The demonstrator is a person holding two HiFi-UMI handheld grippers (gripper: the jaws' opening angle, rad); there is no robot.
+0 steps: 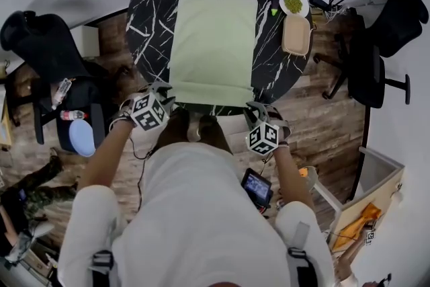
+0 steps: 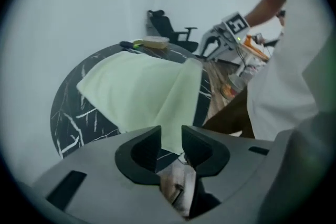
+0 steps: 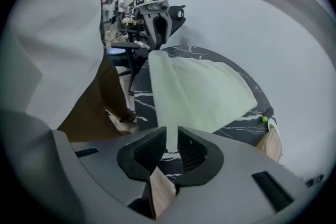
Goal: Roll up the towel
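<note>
While towel (image 1: 213, 44) covers table (image 1: 151, 3), bowl (image 1: 293, 3) and container (image 1: 296, 35) crowd right edge.

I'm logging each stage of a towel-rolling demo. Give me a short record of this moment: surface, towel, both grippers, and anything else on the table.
surface: round black marbled table
towel: pale green towel, spread flat, its near edge turned over in a low fold
left gripper: at the near left corner, jaws apart, towel edge in the gap, not pinched
right gripper: at the near right corner, jaws apart, towel edge in the gap
also on table: white plate with something green, beige container, both at the right rim
roll: barely begun
</note>
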